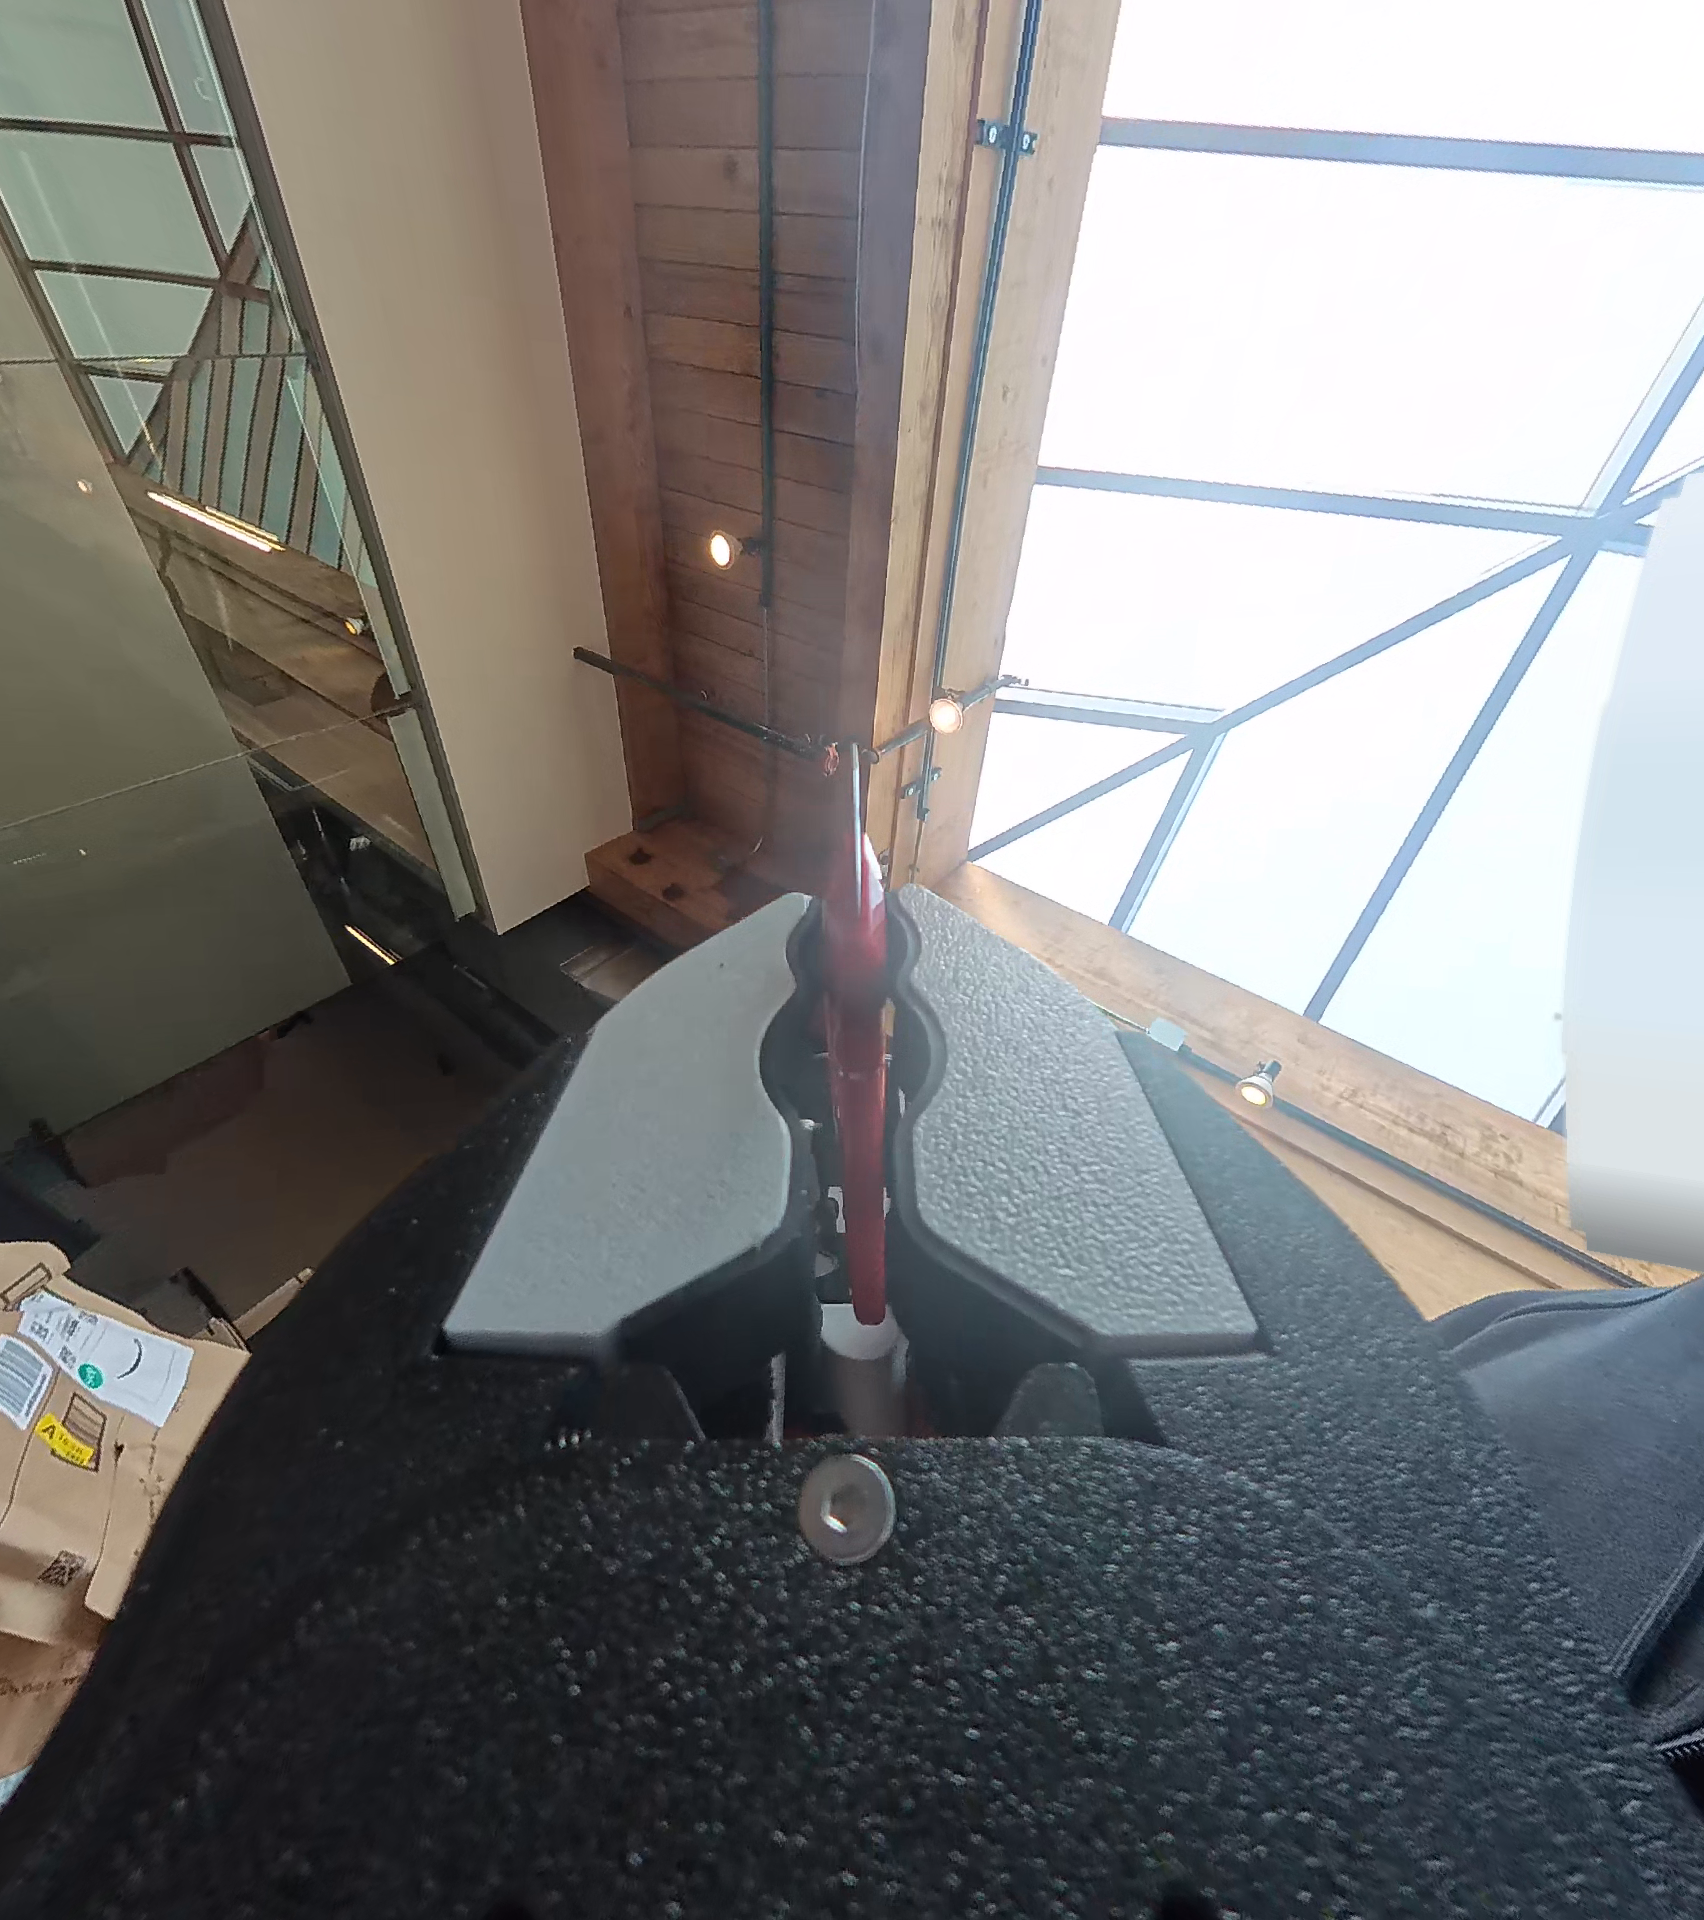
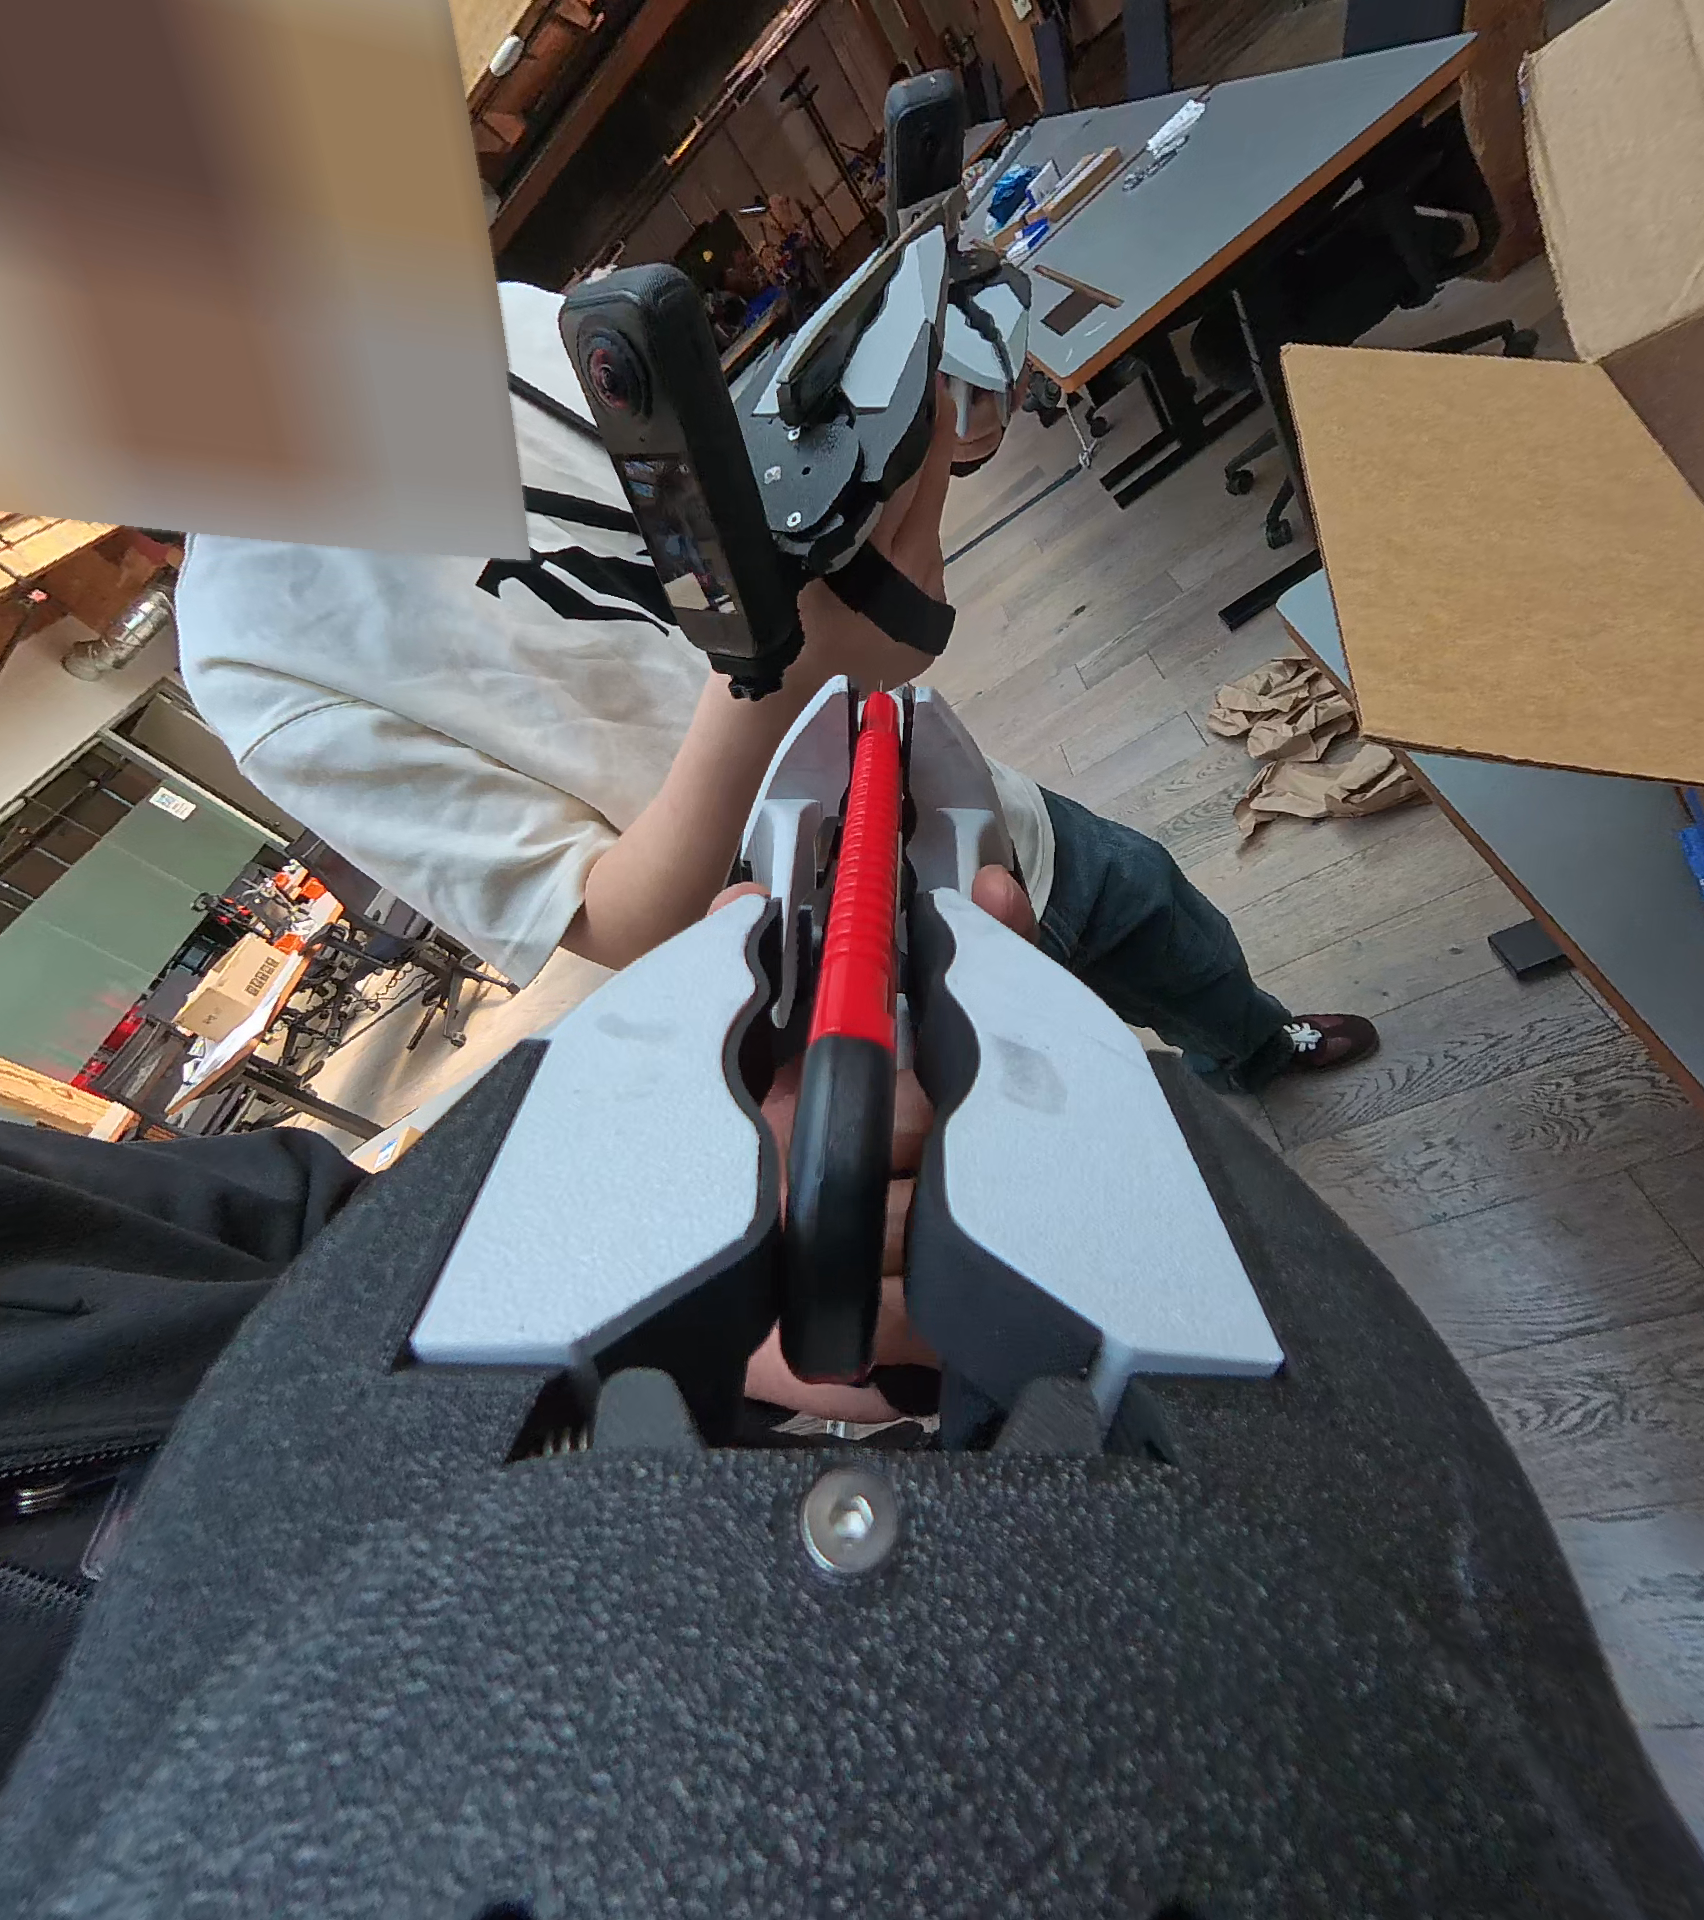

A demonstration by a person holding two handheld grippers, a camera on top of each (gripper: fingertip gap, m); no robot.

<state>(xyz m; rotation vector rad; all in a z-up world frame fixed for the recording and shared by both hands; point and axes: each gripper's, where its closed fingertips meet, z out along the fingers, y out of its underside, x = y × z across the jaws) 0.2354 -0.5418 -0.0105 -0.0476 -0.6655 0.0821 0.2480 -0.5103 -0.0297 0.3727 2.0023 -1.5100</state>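
**Inspector A:** State of the right gripper (image 2: 853,914)?

**Inspector B:** Found clamped narrow on a red tool (image 2: 863,862), centre of the right wrist view. Noted a ribbed red shaft running away from the lens and a glossy black loop end (image 2: 827,1195) lying between the finger bases. Observed a second pair of grey fingers (image 2: 957,774) closed over the far tip, just above centre. Could not tell whose.

**Inspector A:** And the left gripper (image 1: 856,904)?

**Inspector B:** Likewise pinched shut, on a thin red item (image 1: 853,1039) seen edge-on at centre frame and pointing up at the wooden ceiling. Could not confirm as the same tool.

**Inspector A:** Handling assessment?

**Inspector B:** Judged light and stiff, and unlikely to flex under the pads. Ribbing rated the surest hold. Black loop rated smooth, likelier to slip or twist. Far tip hidden, so treated as possibly sharp.

**Inspector A:** Surroundings?

**Inspector B:** Logged an open cardboard box (image 2: 1513,582) at right and a brown paper bag (image 1: 17,1455) at lower left of the left wrist view.
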